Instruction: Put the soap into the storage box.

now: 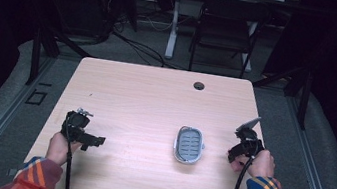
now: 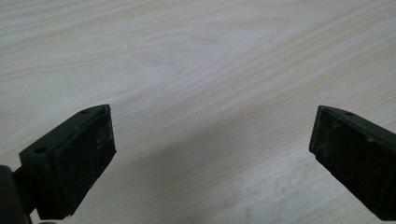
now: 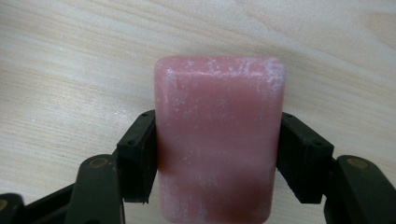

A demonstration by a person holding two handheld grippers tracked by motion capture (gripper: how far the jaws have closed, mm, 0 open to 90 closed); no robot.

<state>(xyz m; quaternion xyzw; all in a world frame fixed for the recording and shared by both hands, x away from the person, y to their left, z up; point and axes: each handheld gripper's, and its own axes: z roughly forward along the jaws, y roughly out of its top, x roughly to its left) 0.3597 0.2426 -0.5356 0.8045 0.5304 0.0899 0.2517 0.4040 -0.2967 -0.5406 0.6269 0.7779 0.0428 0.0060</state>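
A pink bar of soap point(image 3: 219, 93), dusted with white, lies on the wooden table point(image 3: 70, 70). My right gripper point(image 3: 219, 142) is shut on it, one black pad pressing each long side. In the high view that gripper point(image 1: 240, 150) sits near the table's right edge, to the right of a grey oval soap dish point(image 1: 189, 144) with a slotted floor. My left gripper point(image 1: 94, 140) rests at the front left of the table. Its jaws point(image 2: 212, 140) stand wide open over bare wood with nothing between them.
The tabletop point(image 1: 156, 97) is light wood with a round cable hole point(image 1: 199, 85) near its far edge. Beyond it stand a black chair point(image 1: 227, 27) and a white desk leg point(image 1: 173, 24) on a dark floor with cables.
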